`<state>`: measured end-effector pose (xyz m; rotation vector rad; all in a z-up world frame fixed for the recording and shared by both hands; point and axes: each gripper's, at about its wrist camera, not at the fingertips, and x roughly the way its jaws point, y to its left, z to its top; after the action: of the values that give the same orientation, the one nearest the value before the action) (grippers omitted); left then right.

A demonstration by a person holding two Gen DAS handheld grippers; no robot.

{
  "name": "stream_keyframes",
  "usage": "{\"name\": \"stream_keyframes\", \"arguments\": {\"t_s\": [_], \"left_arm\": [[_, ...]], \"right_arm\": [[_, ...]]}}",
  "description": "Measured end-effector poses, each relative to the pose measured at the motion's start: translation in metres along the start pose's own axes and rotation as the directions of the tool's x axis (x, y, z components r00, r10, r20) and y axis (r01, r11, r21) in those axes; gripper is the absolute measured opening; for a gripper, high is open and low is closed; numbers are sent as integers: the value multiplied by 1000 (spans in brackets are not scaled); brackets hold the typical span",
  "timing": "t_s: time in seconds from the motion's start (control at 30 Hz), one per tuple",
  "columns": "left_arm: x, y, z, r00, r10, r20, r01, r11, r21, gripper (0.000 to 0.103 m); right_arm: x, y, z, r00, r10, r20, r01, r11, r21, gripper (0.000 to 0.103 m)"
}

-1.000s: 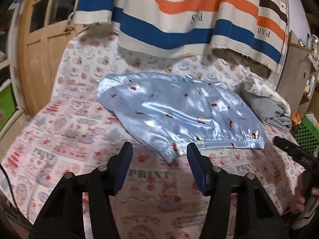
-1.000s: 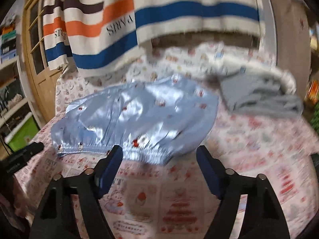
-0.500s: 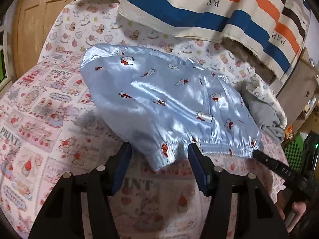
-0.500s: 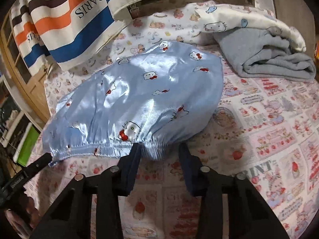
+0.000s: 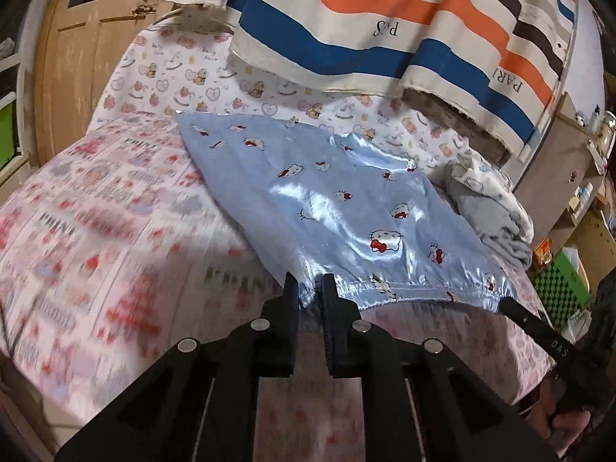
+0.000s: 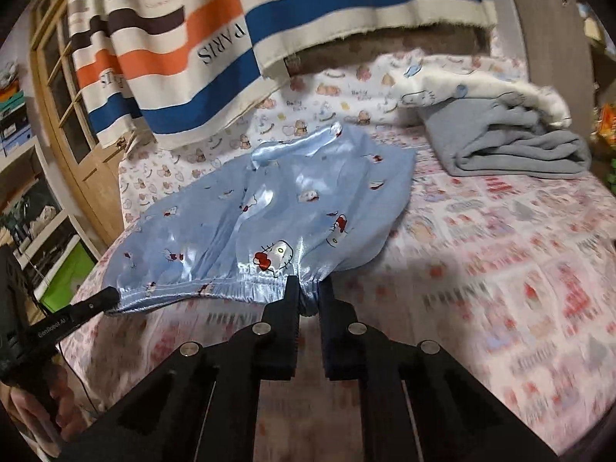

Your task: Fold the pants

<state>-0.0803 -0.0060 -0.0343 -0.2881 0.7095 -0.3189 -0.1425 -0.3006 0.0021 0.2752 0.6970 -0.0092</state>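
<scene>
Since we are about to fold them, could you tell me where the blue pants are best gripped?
At the gathered waistband, one end each, coming in from the near edge of the bed. The band faces us, thick and lifted. The left gripper and right gripper have just closed on its corners.

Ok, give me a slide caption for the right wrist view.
Right gripper clamps the gathered waistband of shiny light-blue cat-print satin pants on a pink patterned bedsheet.

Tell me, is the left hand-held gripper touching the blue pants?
Touching. The left wrist view shows the left hand-held gripper pinching the blue pants at the waistband corner.
</scene>
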Motion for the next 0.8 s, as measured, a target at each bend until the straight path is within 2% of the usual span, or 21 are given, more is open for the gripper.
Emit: {"name": "stream_keyframes", "arguments": {"t_s": [0.1,0.2,0.3,0.43,0.57,0.63,0.73,0.8], "left_arm": [[-6,0,-15,1000,29,-3,-29,1000,11,10],[-1,-3,-29,994,109,4,-109,992,62,11],[-5,0,-33,995,96,21,-96,995,38,11],[-21,-7,-33,995,87,47,-90,994,66,11],[-41,-16,-40,990,112,80,-120,987,106,11],[-42,-15,-43,992,107,69,-113,988,104,11],[-32,-7,-48,994,105,41,-108,991,83,11],[-24,-2,-51,995,100,18,-101,992,76,14]], "right_arm": [[-8,4,-18,1000,-16,-21,16,1000,-4,9],[-10,13,-34,998,-56,-19,55,996,-65,9],[-10,13,-40,999,-44,-30,42,998,-40,9],[-26,14,-37,999,-36,-2,36,999,-35,9],[-46,21,-37,998,-43,34,46,995,-92,9],[-45,24,-42,997,-74,23,76,990,-119,9],[-40,23,-48,997,-71,-5,70,991,-114,9],[-35,22,-51,995,-96,-6,95,989,-116,9]]}}
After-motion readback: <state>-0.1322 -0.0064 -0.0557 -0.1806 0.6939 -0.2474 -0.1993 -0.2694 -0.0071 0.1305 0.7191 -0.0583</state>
